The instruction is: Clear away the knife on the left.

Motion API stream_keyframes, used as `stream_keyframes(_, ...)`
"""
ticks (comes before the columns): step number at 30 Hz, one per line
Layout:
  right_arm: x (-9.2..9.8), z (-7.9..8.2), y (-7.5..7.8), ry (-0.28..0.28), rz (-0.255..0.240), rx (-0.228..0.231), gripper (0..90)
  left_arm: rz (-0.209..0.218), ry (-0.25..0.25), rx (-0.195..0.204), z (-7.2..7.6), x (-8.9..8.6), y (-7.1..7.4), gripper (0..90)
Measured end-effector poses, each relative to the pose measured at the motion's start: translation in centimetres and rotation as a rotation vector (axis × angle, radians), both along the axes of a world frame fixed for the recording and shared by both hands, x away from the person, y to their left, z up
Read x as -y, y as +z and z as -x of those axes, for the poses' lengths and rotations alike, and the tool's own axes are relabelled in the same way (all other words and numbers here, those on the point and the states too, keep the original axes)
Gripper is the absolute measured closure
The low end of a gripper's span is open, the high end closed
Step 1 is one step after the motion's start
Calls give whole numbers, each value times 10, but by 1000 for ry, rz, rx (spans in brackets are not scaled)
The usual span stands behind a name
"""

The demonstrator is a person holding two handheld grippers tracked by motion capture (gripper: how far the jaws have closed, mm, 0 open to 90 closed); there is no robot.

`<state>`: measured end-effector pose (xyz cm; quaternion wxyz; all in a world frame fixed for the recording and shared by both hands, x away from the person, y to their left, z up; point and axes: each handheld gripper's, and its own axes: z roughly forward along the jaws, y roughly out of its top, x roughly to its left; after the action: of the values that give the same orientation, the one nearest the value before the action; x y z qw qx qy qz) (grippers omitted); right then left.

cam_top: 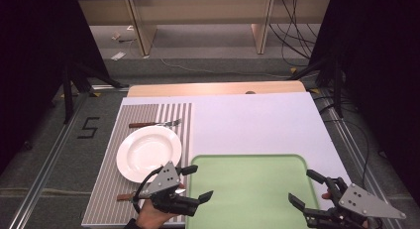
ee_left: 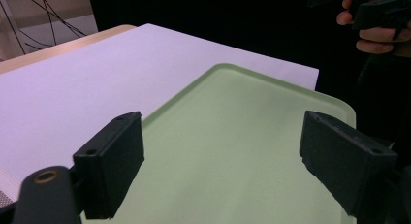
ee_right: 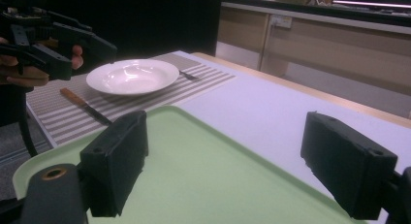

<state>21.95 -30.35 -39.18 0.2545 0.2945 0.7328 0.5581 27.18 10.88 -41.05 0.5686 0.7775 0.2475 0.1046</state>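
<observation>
Tray: the green tray (cam_top: 247,189) lay bare in the lower middle of the high view, on the white surface (cam_top: 257,120), with both my tongs hovering at its near corners. It was the thing nearest both pairs, so I took it as the work in hand.
Left tongs: my left tongs (cam_top: 194,182) stood at the lower left of the high view, by the tray's left edge. They were spread wide with nothing between the jaws; in the left gripper view the tray (ee_left: 242,151) lay below and beyond them, untouched.
Right tongs: my right tongs (cam_top: 304,189) sat at the lower right of the high view, also released and empty, over the tray's right edge. In the right gripper view the tray (ee_right: 203,170) ran beneath the jaws.
Plate: the white plate (cam_top: 148,152) sat left of the tray on the striped mat (cam_top: 173,117), apart from the tray.
Fork: a fork (cam_top: 156,123) lay above the plate on the mat.
Knife: a knife (ee_right: 85,105) lay just below the plate; in the high view my left hand covered most of it.
Progress: I judged nothing done yet. The tray carried nothing and neither pair gripped anything.
Left to do: as I read it, everything, beginning with a first grasp, whether of the tray or of the place setting.
</observation>
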Motion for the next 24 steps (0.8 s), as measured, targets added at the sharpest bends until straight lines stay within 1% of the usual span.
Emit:
stream_keyframes(8, 0, 0, 0, 1, 0, 0, 182, -5, -3, -3, 0, 1, 0, 159)
stream_keyframes(10, 0, 0, 0, 2, 1, 1, 182, -12, -4, 0, 0, 0, 0, 159)
stream_keyframes(13, 0, 0, 0, 1, 0, 2, 182, 3, -4, -5, -1, -1, 1, 160)
stream_keyframes(15, 0, 0, -1, 2, 2, 0, 182, 6, 0, 2, -1, 0, 2, 159)
stream_keyframes(22, 0, 0, -1, 0, 7, -4, 182, 19, -7, 0, -2, -1, 4, 159)
stream_keyframes(23, 0, -1, -1, -1, 2, 0, 182, 16, 6, 13, -2, -1, 4, 159)
stream_keyframes(24, 0, -1, -1, -1, 2, -1, 182, 16, 6, 13, -2, -1, 4, 160)
